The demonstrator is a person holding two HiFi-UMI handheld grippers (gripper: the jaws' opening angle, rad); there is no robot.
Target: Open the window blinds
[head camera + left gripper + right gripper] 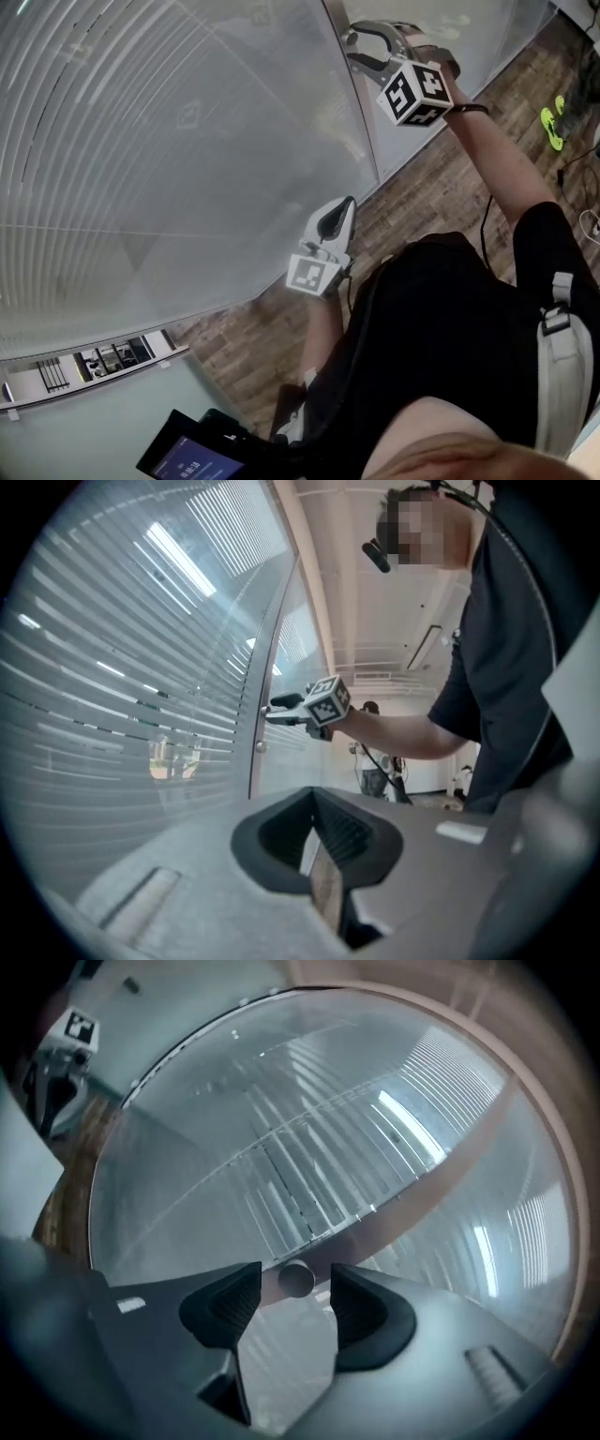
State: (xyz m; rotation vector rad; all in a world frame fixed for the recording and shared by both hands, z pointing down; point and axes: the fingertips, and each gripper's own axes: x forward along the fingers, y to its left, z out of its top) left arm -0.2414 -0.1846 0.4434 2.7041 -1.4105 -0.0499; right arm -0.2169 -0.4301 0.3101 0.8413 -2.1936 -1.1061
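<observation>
The slatted window blinds sit behind glass and fill the left of the head view; they also show as blinds and blinds. A small round metal knob sticks out of the pale frame post. My right gripper is raised against that post; in its own view the right gripper stands open with the knob between the jaws, a gap on each side. My left gripper hangs lower, apart from the glass, shut on nothing; its jaws meet in the left gripper view.
Wood-pattern floor runs along the foot of the glass wall. A dark tablet shows at the bottom of the head view, and yellow-green shoes lie at the right edge. Another person stands far off in the room.
</observation>
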